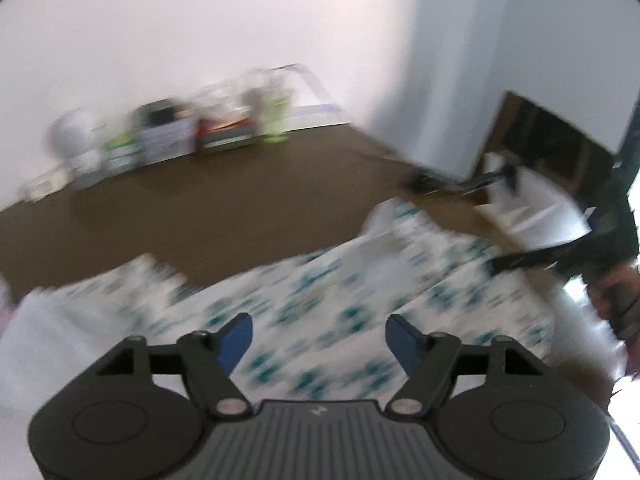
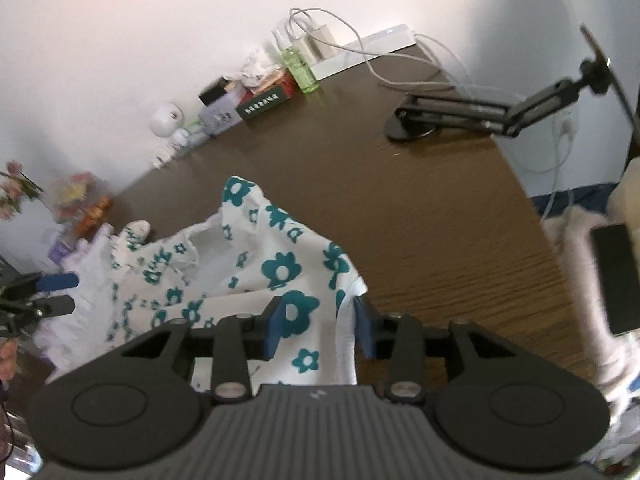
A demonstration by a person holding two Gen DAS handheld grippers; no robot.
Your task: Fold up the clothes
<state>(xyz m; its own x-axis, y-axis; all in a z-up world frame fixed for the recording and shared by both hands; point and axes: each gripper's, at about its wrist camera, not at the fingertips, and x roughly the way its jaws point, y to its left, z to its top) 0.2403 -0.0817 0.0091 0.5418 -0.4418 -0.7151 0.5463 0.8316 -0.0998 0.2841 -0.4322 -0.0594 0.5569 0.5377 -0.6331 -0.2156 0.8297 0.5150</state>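
The desk [image 2: 420,208] carries everything: a dark wood-grain top with its far edge against the white wall. Clutter is kept along that far edge, namely small boxes [image 2: 260,98], a green bottle [image 2: 302,70] and a white power strip [image 2: 360,50] with cables. A black stand [image 2: 460,114] sits near the far right corner. I judge this layout leaves the middle and near part of the desk free as a folding surface.

The garment [image 2: 256,264], white with teal flowers, lies spread over the near part of the desk, partly bunched, with one section rising toward the middle. It is not yet folded flat.

My right gripper [image 2: 320,328] points down at the near edge of the garment. Its jaws are partly closed, with a fold of the cloth and its white hem between the blue pads [image 2: 276,330]. Whether the pads press on the cloth I cannot tell; a gap seems to remain.

My left gripper [image 1: 320,338] hovers over the cloth with its jaws wide apart and nothing between them. This view is motion-blurred. I judge it released and free to take a new hold.
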